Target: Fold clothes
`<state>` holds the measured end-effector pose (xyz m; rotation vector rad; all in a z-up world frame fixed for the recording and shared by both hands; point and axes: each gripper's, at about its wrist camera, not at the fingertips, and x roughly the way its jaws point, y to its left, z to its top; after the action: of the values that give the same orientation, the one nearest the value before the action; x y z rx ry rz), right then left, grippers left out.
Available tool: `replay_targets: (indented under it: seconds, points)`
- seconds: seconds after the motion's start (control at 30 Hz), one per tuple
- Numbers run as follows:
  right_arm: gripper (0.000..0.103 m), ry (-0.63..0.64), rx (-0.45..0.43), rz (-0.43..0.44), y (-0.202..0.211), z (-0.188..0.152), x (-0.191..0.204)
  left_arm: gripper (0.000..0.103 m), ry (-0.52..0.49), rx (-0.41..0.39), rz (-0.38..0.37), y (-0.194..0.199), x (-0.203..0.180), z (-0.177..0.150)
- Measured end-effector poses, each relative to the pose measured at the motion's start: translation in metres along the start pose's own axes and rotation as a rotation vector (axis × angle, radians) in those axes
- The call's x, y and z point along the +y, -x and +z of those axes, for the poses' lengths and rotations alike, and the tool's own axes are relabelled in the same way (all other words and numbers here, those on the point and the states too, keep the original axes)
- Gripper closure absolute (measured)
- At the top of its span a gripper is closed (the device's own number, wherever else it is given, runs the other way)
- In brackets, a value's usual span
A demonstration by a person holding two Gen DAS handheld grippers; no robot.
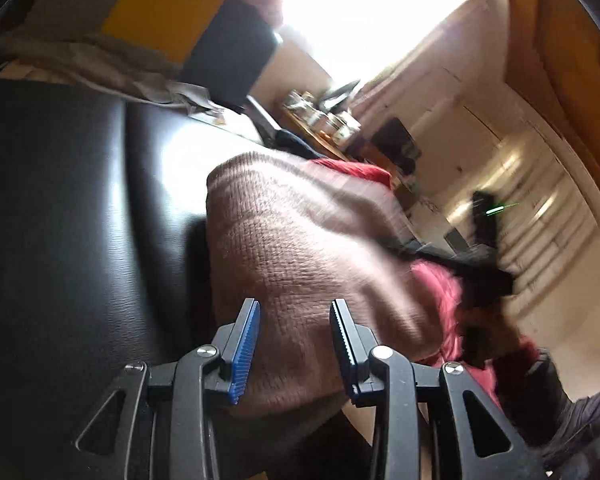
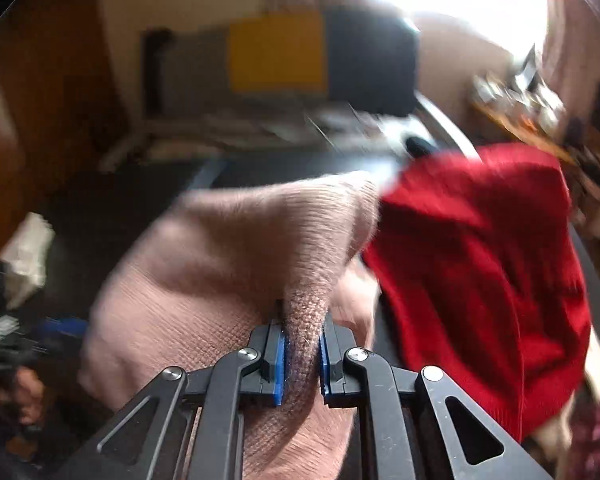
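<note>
Gathering step: right hand-held gripper (image 2: 302,354) clamped on dusty-pink knitted sweater (image 2: 228,264), red knit garment (image 2: 480,264) at three o'clock. Left hand-held gripper (image 1: 294,344) half-open around bunched fabric, grip unclear. Next, probably: spread flat on black padded surface (image 1: 80,220).

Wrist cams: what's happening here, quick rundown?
A person with two handheld grippers is folding clothes. The right gripper is clamped on a bunched fold of the pinkish-brown knit sweater. The left gripper is open, with the same sweater lying beyond its fingers, not pinched. A red knit garment sits beside the sweater, over a black leather surface.
</note>
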<state>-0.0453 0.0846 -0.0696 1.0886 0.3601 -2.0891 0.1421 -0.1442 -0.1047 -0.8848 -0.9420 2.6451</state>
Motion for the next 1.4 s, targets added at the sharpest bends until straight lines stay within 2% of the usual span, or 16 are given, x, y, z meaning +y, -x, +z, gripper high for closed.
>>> replay_targets:
  seconds: [0.03, 0.1, 0.2, 0.3, 0.37, 0.47, 0.53, 0.6, 0.7, 0.8, 0.93, 1.03, 1.1, 1.2, 1.27, 1.4]
  points:
    - [0.09, -0.038, 0.042, 0.002, -0.017, -0.011, -0.011, 0.067, -0.01, 0.013, 0.0, -0.004, -0.003, 0.002]
    - [0.088, -0.124, 0.051, 0.065, -0.036, -0.033, -0.029, 0.067, -0.032, 0.018, -0.02, -0.01, -0.01, 0.011]
    - [0.088, -0.258, -0.014, 0.192, -0.037, -0.046, -0.056, 0.067, -0.099, 0.014, -0.037, -0.028, -0.027, 0.036]
    - [0.088, -0.334, -0.051, 0.301, -0.041, -0.052, -0.07, 0.067, -0.173, 0.021, -0.028, -0.052, -0.043, 0.057]
    - [0.088, -0.382, -0.08, 0.324, -0.038, -0.058, -0.086, 0.067, -0.214, 0.035, -0.022, -0.071, -0.054, 0.07]
    - [0.088, -0.384, -0.112, 0.325, -0.036, -0.069, -0.101, 0.066, -0.269, 0.102, -0.012, -0.109, -0.065, 0.076]
    - [0.088, -0.36, -0.119, 0.331, -0.035, -0.068, -0.101, 0.066, -0.29, 0.181, 0.028, -0.134, -0.068, 0.068]
    - [0.084, -0.317, -0.116, 0.294, -0.031, -0.056, -0.093, 0.066, -0.312, 0.229, 0.078, -0.155, -0.071, 0.057]
    - [0.078, -0.219, -0.153, 0.231, 0.0, -0.039, -0.075, 0.063, -0.323, 0.227, 0.089, -0.159, -0.075, 0.053]
    - [0.078, -0.088, -0.199, 0.268, 0.038, -0.029, -0.043, 0.063, -0.289, 0.238, 0.074, -0.16, -0.07, 0.058]
    - [0.078, 0.066, -0.104, 0.247, 0.04, -0.048, -0.002, 0.062, -0.289, 0.229, 0.091, -0.159, -0.072, 0.056]
    - [0.077, 0.152, 0.0, 0.195, 0.031, -0.069, 0.02, 0.062, -0.367, 0.231, 0.134, -0.161, -0.08, 0.042]
    - [0.08, 0.145, 0.087, 0.117, 0.009, -0.097, 0.012, 0.062, -0.42, 0.223, 0.148, -0.162, -0.082, 0.032]
    - [0.082, 0.005, -0.035, 0.207, 0.01, -0.121, -0.01, 0.062, -0.442, 0.178, 0.184, -0.158, -0.084, 0.019]
    - [0.082, -0.029, -0.043, 0.207, 0.011, -0.122, -0.009, 0.062, -0.448, 0.159, 0.206, -0.157, -0.085, 0.014]
    - [0.079, -0.031, -0.017, 0.204, 0.014, -0.116, -0.003, 0.061, -0.431, 0.176, 0.228, -0.151, -0.083, 0.014]
